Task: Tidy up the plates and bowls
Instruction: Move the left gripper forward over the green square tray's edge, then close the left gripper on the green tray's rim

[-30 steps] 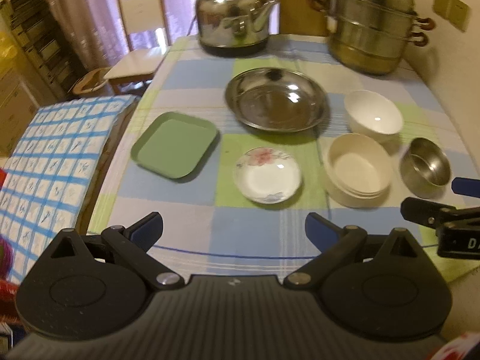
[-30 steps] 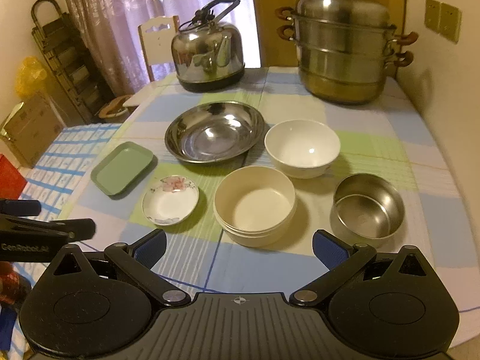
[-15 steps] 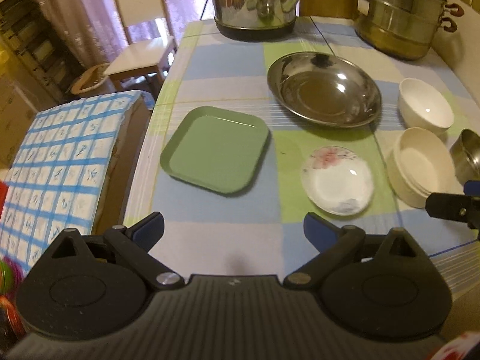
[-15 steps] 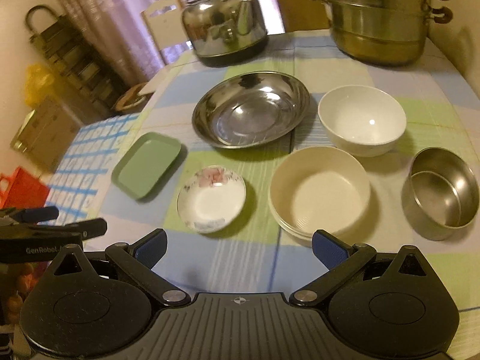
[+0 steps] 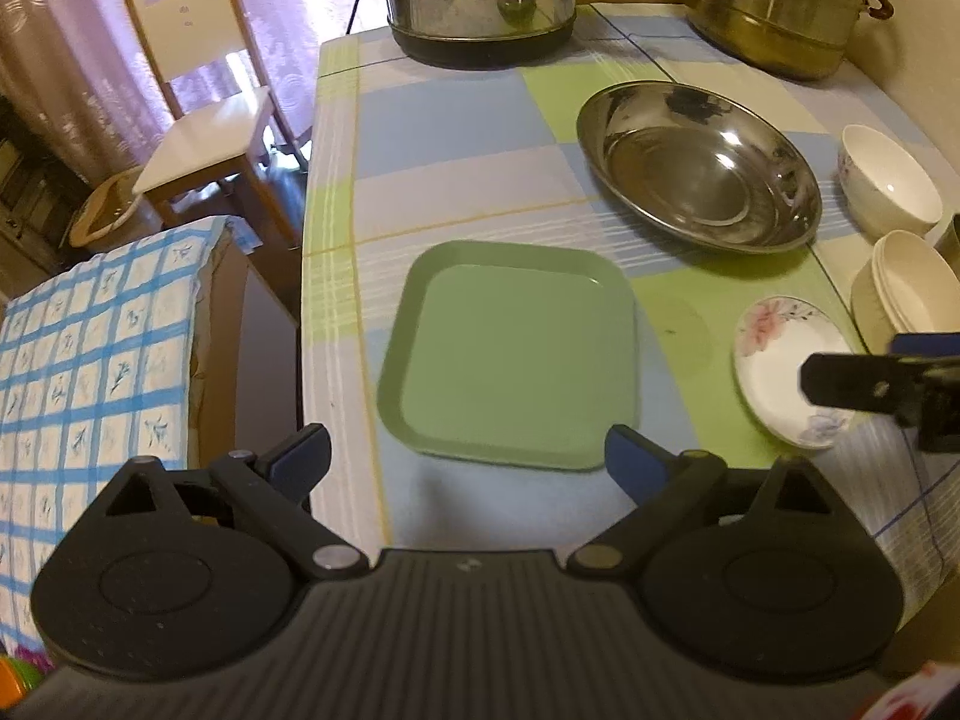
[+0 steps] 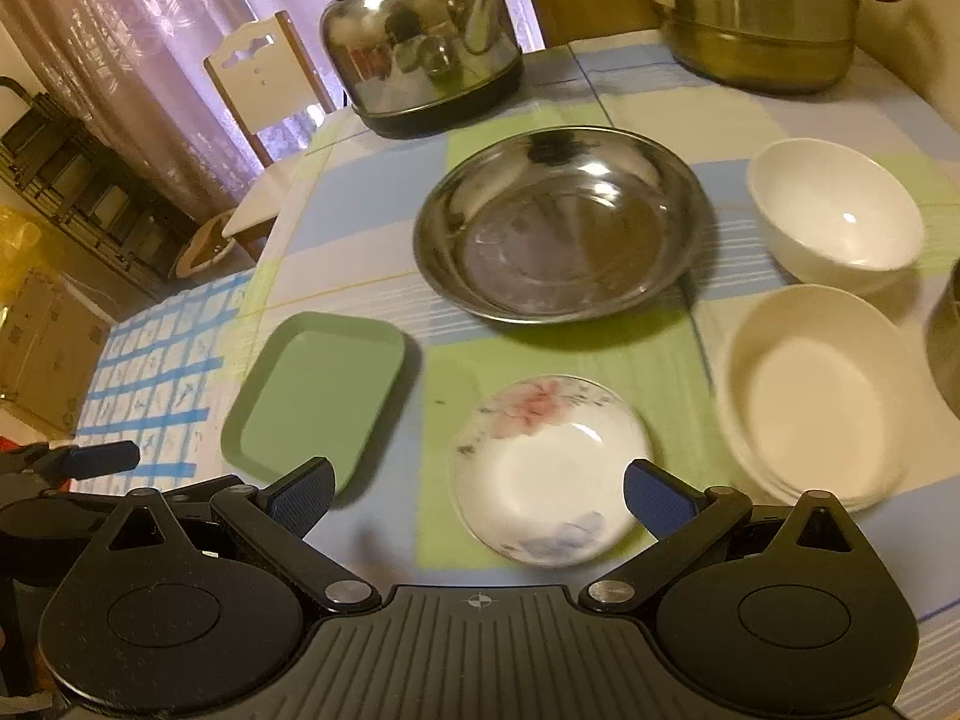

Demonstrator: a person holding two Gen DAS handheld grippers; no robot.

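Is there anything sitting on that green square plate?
No, the green square plate shows a bare surface from rim to rim in the left wrist view, with nothing on it.

Colours as I see them from both wrist views. Tablecloth (image 5: 456, 120): pale checks of blue, green and cream with thin stripes. Square plate (image 5: 510, 354): plain matte green. Small saucer (image 6: 549, 468): white, a pink flower at one rim, a bluish motif opposite. Wide dish (image 6: 558, 228): bare mirror steel. Deep bowl (image 6: 834, 210): glossy white. Stacked bowls (image 6: 816, 396): cream. Kettle (image 6: 420, 42): polished steel on a black base. Cloth (image 5: 90, 348) beside the table: white with blue grid. My gripper pads (image 6: 300, 495): blue on black arms.
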